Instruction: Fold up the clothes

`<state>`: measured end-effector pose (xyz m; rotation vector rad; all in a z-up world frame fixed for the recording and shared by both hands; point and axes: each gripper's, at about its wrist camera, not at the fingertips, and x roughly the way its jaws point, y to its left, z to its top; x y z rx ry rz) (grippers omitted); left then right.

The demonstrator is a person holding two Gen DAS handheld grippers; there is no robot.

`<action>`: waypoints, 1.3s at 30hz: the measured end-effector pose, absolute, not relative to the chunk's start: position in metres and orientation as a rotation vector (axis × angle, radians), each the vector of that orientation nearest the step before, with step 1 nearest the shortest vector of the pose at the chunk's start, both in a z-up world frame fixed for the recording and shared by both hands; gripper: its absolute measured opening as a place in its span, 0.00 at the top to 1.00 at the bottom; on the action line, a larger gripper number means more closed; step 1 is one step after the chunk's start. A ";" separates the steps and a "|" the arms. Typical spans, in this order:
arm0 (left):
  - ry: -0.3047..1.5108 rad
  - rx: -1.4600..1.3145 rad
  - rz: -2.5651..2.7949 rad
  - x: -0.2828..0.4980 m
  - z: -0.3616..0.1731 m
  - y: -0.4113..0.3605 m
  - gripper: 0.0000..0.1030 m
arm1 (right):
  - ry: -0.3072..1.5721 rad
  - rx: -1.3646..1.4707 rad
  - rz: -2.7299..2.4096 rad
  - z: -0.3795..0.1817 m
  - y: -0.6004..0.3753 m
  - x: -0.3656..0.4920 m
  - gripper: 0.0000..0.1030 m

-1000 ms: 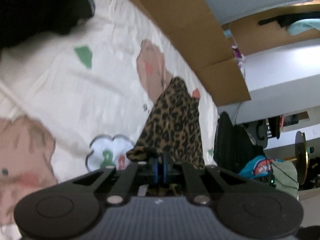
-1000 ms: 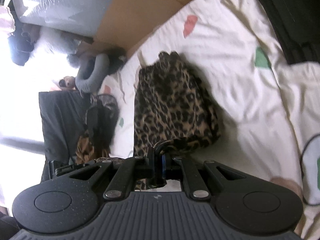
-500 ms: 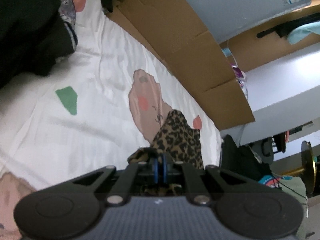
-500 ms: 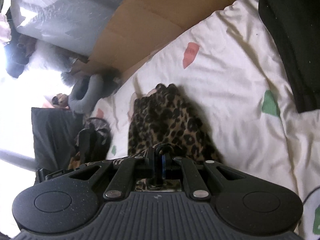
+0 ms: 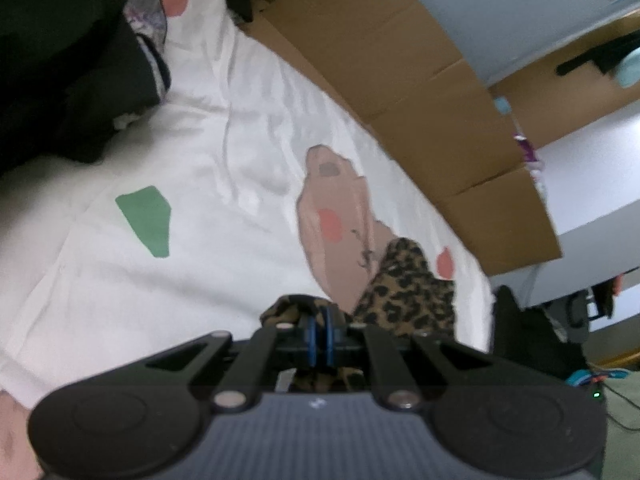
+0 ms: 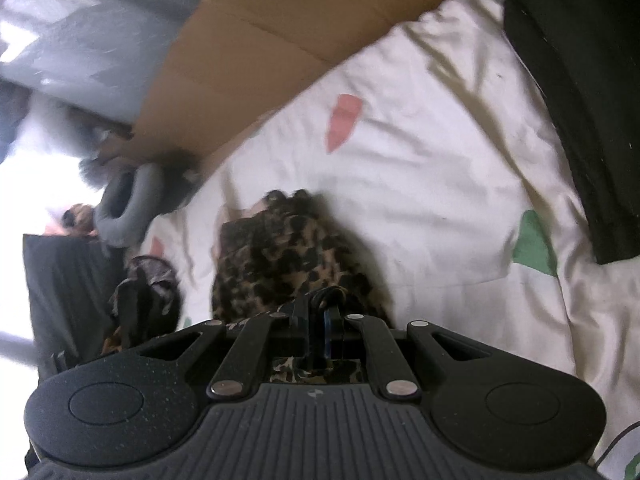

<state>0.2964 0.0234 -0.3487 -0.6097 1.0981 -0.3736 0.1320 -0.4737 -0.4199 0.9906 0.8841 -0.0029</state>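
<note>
1. Jaws of my left gripper [image 5: 319, 326]: pinched nearly closed on an edge of the leopard-print garment [image 5: 404, 292]; a fold of the fabric bunches over the fingertips.
2. Jaws of my right gripper [image 6: 318, 320]: likewise narrow, clamped on another edge of the same garment [image 6: 276, 256]; print shows through the gap beneath the fingers.
3. Garment position: lies on the white bedsheet [image 5: 224, 184], stretching away from both grippers toward the cardboard [image 5: 404, 76] along the bed's far side. Far end rumpled, blurred in the right view.
4. Sheet print: green patch [image 5: 146, 220], tan animal figure [image 5: 340, 216] partly under the garment, pink spot [image 6: 342, 120].
5. Dark clothing [image 5: 60, 60] heaped on the sheet, well apart from the garment; black fabric [image 6: 580, 100] at the right view's edge.
6. Grey neck pillow [image 6: 132, 204] near the cardboard's end.
</note>
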 end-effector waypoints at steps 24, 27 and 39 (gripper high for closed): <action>1.111 -0.621 -0.282 0.281 -0.361 0.019 0.33 | 0.860 1.117 0.039 -0.445 -0.469 0.130 0.29; 1.114 -0.617 -0.293 0.271 -0.358 0.017 0.32 | 0.852 1.115 0.061 -0.446 -0.460 0.127 0.25; 1.145 -0.553 -0.395 0.257 -0.375 -0.015 0.30 | 0.861 1.026 0.059 -0.449 -0.425 0.132 0.26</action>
